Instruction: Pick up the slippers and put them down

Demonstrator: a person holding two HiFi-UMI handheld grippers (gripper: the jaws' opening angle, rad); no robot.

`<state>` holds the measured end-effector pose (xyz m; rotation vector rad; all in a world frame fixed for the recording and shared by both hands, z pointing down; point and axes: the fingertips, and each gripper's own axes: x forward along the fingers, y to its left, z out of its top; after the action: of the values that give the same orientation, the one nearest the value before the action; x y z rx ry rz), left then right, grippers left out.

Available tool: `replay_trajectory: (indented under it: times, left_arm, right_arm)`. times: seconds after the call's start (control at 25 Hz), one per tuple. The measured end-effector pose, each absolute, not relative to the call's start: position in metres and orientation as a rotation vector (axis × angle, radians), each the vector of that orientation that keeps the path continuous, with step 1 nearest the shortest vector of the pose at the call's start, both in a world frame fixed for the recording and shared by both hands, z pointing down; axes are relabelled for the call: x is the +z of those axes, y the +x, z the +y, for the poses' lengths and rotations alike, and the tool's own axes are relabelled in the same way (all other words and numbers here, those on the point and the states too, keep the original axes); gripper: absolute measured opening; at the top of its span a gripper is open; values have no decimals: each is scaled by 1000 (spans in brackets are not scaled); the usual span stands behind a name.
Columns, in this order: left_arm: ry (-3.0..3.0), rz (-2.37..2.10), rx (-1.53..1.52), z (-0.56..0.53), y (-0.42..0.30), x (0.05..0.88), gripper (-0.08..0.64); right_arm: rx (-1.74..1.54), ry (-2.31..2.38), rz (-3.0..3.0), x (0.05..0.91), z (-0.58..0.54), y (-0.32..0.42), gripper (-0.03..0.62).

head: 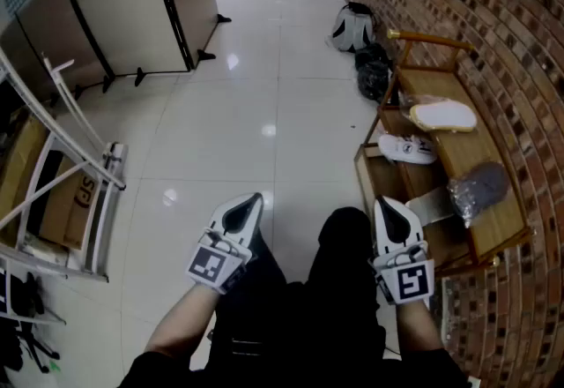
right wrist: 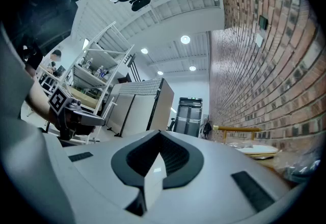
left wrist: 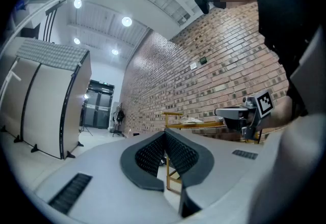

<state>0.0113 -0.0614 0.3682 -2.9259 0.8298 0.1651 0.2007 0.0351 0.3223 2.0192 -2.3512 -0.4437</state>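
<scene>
1. Occlusion: the lower tier of the bench (head: pixel 449 82) is mostly hidden under the top board. A pale item (head: pixel 432 204) down there is half covered, and I can't tell what it is.
2. The grey slipper (head: pixel 480 183) sits in a clear bag, so the plastic blurs its outline. The cream slipper (head: pixel 443 115) also looks film-wrapped.
3. The box (head: pixel 55 197) at left is behind the bars of the white rack (head: pixel 84 148), and its contents are unreadable. The frame edge cuts the rack off.
4. The person's dark trousers block the floor directly under both grippers.
5. Left gripper (head: pixel 250 205): fingers closed tip to tip, nothing between them. Right gripper (head: pixel 386 208): same, fingers together, empty.
6. Slipper positions: cream is on the bench top toward the far end. Grey is on the top near the near end, close to the front edge. A white shoe (head: pixel 407 148) is on the lower tier, poking out past the top board.
7. Clearance: the tiled floor (head: pixel 229 130) is open between the screen (head: pixel 132 7) at left and the bench along the brick wall (head: pixel 493 7).
8. The right gripper is just beside the bench's near corner. The left gripper is well apart from it.
9. The far end of the bench has a raised rail (head: pixel 432 40). A backpack (head: pixel 352 27) and dark bags (head: pixel 374 73) are on the floor beyond it, by the wall.
</scene>
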Motion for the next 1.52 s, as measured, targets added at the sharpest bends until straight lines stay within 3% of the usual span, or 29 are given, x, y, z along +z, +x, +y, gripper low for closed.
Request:
replay_trajectory:
  times: [0.24, 0.72, 1.0, 1.08, 1.24, 1.28, 1.52]
  left_arm:
    - [-2971, 634, 121, -60, 71, 354, 0]
    - [-3145, 200, 68, -76, 267, 316, 2]
    - [-3924, 160, 390, -122, 351, 325, 6]
    - [-4058, 172, 441, -135, 366, 335, 105]
    - [-4235, 95, 437, -146, 386, 354, 175]
    - [-4275, 76, 410, -149, 392, 358, 225]
    - [-4350, 64, 297, -166, 430, 370, 238]
  right_arm:
    - [-409, 2136, -2213, 319, 72, 242, 9]
    - [-392, 2328, -2032, 310, 110, 313, 9]
    - [-354, 2303, -1989, 328, 109, 326, 9]
    - [-344, 2300, -1993, 329, 106, 329, 9]
    - [-346, 2282, -1983, 330, 100, 333, 9]
    - [-345, 2282, -1983, 330, 98, 333, 9]
    - [-358, 2235, -1980, 327, 92, 326, 9]
